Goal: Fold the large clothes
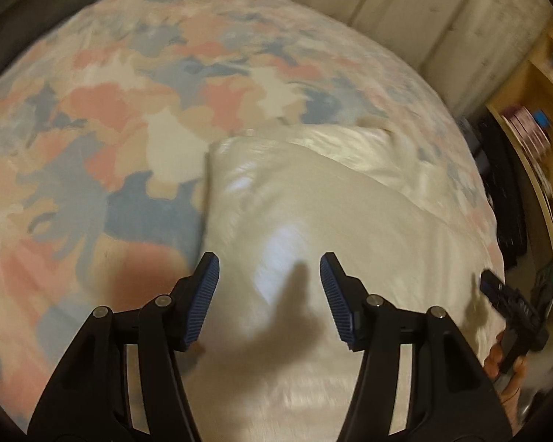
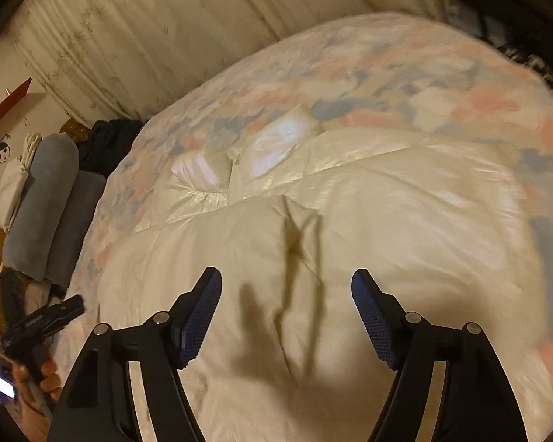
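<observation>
A large shiny cream padded garment (image 1: 313, 221) lies spread on a bed with a pink, blue and beige patterned cover (image 1: 129, 110). My left gripper (image 1: 269, 269) hovers above the garment near its left edge, jaws open and empty. The right gripper (image 1: 508, 305) shows at the right edge of that view, held in a hand. In the right wrist view the garment (image 2: 350, 221) fills the middle, with creases in front of my right gripper (image 2: 287, 283), which is open and empty above it. The left gripper (image 2: 44, 320) appears at lower left, held in a hand.
A pale panelled wall (image 2: 147, 37) runs behind the bed. Grey rolled cushions (image 2: 44, 202) and dark clothing (image 2: 107, 143) lie at the bed's left in the right wrist view. A wooden shelf (image 1: 534, 118) stands at the right in the left wrist view.
</observation>
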A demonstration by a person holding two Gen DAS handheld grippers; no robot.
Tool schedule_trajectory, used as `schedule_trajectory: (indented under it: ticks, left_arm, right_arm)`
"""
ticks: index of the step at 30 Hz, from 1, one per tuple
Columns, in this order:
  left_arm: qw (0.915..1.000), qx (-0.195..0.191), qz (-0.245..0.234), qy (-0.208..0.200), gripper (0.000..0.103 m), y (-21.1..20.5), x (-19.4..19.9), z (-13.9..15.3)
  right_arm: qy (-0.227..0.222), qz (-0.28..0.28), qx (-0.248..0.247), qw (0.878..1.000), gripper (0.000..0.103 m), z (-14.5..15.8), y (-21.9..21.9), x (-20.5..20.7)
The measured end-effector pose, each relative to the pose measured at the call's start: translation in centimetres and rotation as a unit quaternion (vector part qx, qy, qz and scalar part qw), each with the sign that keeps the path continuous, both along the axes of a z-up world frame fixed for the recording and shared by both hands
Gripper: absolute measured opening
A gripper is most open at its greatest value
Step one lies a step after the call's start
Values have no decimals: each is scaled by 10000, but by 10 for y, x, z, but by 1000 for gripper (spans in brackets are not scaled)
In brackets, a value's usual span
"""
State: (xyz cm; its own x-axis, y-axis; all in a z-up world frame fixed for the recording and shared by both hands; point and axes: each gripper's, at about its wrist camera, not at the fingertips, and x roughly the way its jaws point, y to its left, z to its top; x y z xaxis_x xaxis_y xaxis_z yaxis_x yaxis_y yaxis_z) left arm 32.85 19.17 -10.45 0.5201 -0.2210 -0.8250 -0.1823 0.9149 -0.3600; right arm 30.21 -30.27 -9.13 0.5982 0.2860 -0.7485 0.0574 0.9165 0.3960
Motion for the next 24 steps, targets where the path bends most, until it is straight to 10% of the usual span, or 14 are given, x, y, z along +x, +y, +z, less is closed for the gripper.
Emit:
schedule_trajectory:
  ticks: [2,7,10,18,24]
  left_arm:
    - [9999,8,64,100,54,2,14,-11]
    - [9988,490,-38,26,54,-20,30,-22]
    - [9952,922,-258,-206,54,-43,28,-24]
    - [9824,1828,-242,-292,51,-78,25,-39]
    - [9770,1829,-234,-1067,51,-101,4,13]
  right_arm:
    - [160,107,122,9997,73,-15,5,23]
    - [83,518,-110,9986,14,-32,30,42]
    - [-675,319,-468,9961,13,-11,28,22]
    - [6,82,-915,9958,41,-40,24,26]
    - [-1121,-346,-1342,9840,57,17,37,-12]
